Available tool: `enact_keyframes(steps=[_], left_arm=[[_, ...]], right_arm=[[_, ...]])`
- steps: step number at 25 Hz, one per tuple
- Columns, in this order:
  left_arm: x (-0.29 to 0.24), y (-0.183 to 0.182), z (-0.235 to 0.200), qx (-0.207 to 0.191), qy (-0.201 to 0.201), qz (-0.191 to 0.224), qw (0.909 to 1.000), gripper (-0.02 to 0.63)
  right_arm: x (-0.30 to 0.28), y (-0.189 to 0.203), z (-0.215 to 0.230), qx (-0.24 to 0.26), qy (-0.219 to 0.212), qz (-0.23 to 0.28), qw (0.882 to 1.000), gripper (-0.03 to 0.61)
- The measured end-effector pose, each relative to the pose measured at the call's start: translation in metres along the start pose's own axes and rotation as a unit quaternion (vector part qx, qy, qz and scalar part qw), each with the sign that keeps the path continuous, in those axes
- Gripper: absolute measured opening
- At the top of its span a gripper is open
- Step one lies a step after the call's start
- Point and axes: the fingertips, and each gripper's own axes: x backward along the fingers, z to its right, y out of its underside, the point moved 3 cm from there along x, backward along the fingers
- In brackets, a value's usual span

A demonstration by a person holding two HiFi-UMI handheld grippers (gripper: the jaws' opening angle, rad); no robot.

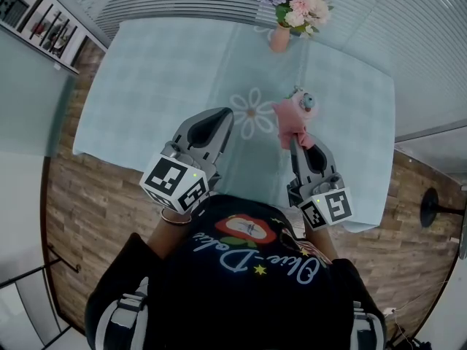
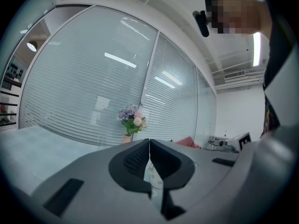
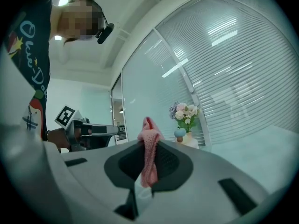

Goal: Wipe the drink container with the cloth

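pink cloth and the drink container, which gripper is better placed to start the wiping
Right. The right gripper is shut on the pink knitted cloth, close beside the small blue-topped drink container. The left gripper is shut on nothing, further to the left.

The cloth [image 1: 292, 126] covers the jaw tips of my right tool [image 1: 296, 143] in the head view. Only the right gripper view shows the jaws pinching it. Just beyond the cloth, a blue-topped object [image 1: 305, 102] is half hidden and too small to name. The flowers [image 1: 292, 2] at the far edge are cut off by the picture's top. My chest hides the near edge of the desk [image 1: 146, 100]. In the left gripper view, my left tool [image 2: 149, 146] blocks nearly all of the cloth.
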Motion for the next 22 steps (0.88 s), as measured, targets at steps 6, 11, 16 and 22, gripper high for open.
enact_keyframes(steps=[6,11,16,22], left_arm=[[0.0001,0.0007,-0.001,0.001,0.0,0.001,1.0,0.005],[0.0013,0.0007,-0.0002,0.001,-0.001,0.001,1.0,0.005],[0.0017,0.0004,-0.0008,0.001,-0.002,0.0,1.0,0.005],[-0.0004,0.003,0.0002,0.002,0.002,-0.001,1.0,0.005]], right_arm=[[-0.0006,-0.0018,0.0012,-0.005,0.002,0.003,1.0,0.026],[-0.0003,-0.0022,-0.0005,-0.003,0.0,0.002,1.0,0.025],[-0.0002,-0.0026,-0.0007,0.001,0.0,0.001,1.0,0.026],[-0.0003,-0.0027,-0.0008,-0.002,0.0,0.004,1.0,0.026]])
